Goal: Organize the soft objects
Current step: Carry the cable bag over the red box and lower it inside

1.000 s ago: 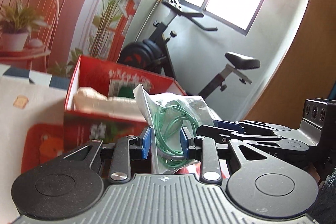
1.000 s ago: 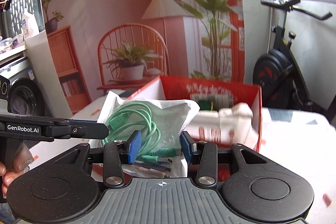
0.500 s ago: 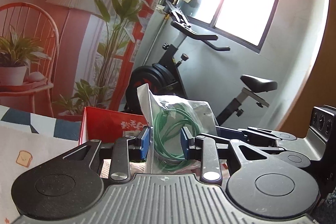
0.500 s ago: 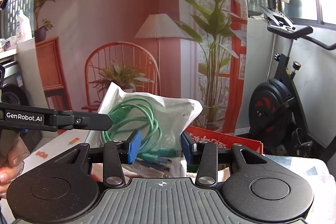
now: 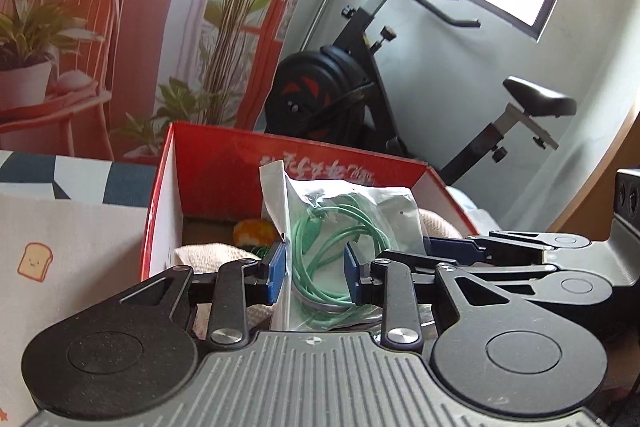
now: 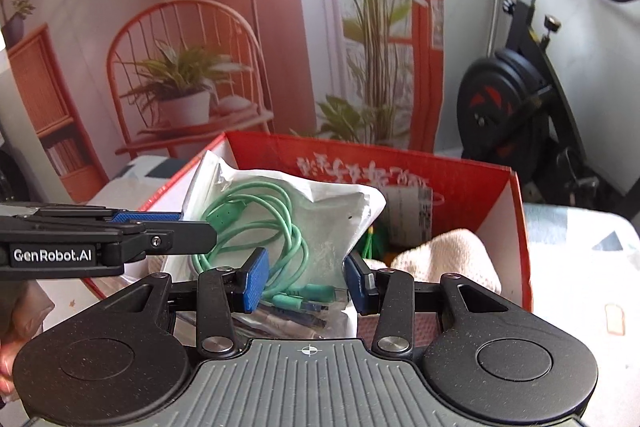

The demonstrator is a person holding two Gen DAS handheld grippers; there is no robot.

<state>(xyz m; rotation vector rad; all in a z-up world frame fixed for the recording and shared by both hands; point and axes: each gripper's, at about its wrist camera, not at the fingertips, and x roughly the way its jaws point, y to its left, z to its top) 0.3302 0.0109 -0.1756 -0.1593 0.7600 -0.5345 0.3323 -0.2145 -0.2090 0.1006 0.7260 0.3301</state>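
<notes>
Both grippers tilt downward toward a red box (image 5: 208,163) on the table, side by side and holding one clear bag (image 6: 320,223) of coiled green cable (image 6: 256,223) between them. The left gripper (image 5: 316,271) pinches the bag's edge between its blue pads, and the right gripper (image 6: 306,281) clamps the bag's lower part, where the cable plugs lie. In the right view the left gripper reaches in from the left, with a hand (image 6: 16,311) behind it. The bag hangs over the box's near side, above its opening. Inside the box lie a beige towel (image 6: 444,259), an orange soft item (image 5: 254,231), something green and a white package (image 6: 412,215) against the back wall.
</notes>
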